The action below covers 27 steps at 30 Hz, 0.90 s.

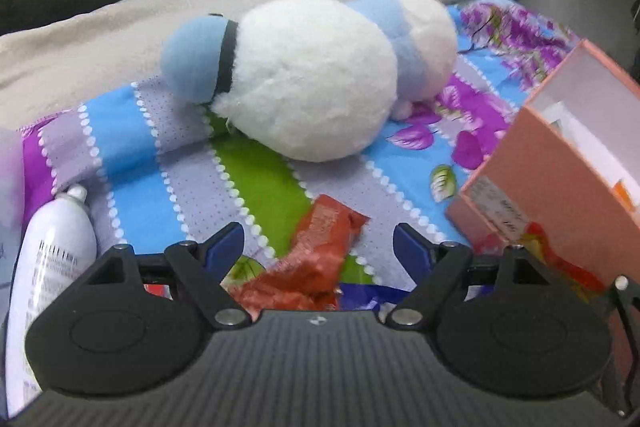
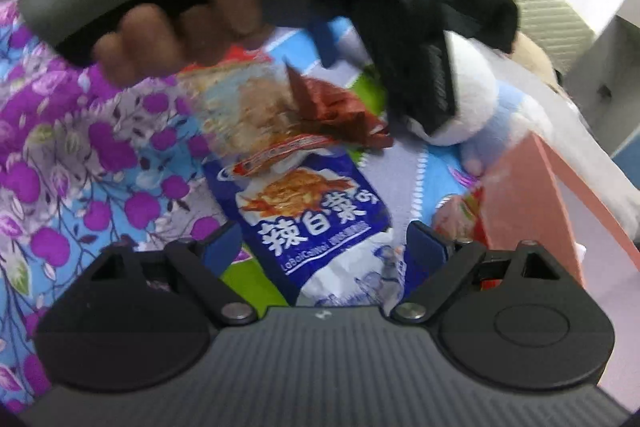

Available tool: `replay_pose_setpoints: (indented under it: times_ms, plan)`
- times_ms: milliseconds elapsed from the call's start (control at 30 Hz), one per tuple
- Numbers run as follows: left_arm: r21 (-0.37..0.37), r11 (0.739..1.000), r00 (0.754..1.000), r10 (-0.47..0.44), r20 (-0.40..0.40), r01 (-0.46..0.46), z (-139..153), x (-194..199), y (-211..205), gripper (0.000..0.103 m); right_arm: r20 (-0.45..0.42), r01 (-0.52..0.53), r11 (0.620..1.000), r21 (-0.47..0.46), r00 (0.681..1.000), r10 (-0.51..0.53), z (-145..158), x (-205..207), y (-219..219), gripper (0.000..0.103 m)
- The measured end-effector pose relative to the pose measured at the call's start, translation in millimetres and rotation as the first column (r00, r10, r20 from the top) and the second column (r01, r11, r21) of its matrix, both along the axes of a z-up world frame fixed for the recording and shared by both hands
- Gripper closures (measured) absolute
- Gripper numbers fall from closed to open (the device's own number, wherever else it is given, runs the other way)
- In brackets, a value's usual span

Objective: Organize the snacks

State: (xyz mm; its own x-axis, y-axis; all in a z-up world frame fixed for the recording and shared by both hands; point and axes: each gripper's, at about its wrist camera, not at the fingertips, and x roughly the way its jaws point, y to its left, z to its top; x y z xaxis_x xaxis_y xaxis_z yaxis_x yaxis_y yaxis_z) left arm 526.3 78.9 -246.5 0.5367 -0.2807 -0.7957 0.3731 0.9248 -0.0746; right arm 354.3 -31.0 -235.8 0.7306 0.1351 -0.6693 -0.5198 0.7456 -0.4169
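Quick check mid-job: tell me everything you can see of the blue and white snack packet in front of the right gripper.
The blue and white snack packet is a glossy plastic pouch, blue above and white below, printed with a food picture and large white characters. It lies flat and crinkled on the floral bedsheet, between the open fingers of the right gripper, neither pad pressing it. A clear-and-red wrapper overlaps its top edge.

You see 3 snack packets overlapping on the floral sheet: a crumpled red packet (image 1: pixel 316 251), a clear pouch (image 2: pixel 244 111) and a blue-and-white pouch (image 2: pixel 320 219), beside the open pink box (image 1: pixel 560 187).
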Motion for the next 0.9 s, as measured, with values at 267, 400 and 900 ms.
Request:
replay_pose_setpoints:
  times_ms: [267, 400, 900]
  plan:
    - [0.010, 1.000, 0.996, 0.001, -0.085, 0.000, -21, 14, 4, 0.042, -0.078, -0.003, 1.000, -0.009, 0.997, 0.003, -6, 13, 0, 0.012]
    - [-0.009, 1.000, 0.997, -0.011, -0.077, 0.010, -15, 4, 4, 0.059, -0.068, 0.011, 1.000, -0.007, 0.998, -0.012, -4, 11, -2, 0.029]
    - [-0.089, 0.988, 0.991, 0.127, -0.029, -0.130, 39, -84, 27, 0.064, -0.064, -0.004, 1.000, 0.027, 0.998, 0.005, 13, -55, -21, 0.046]
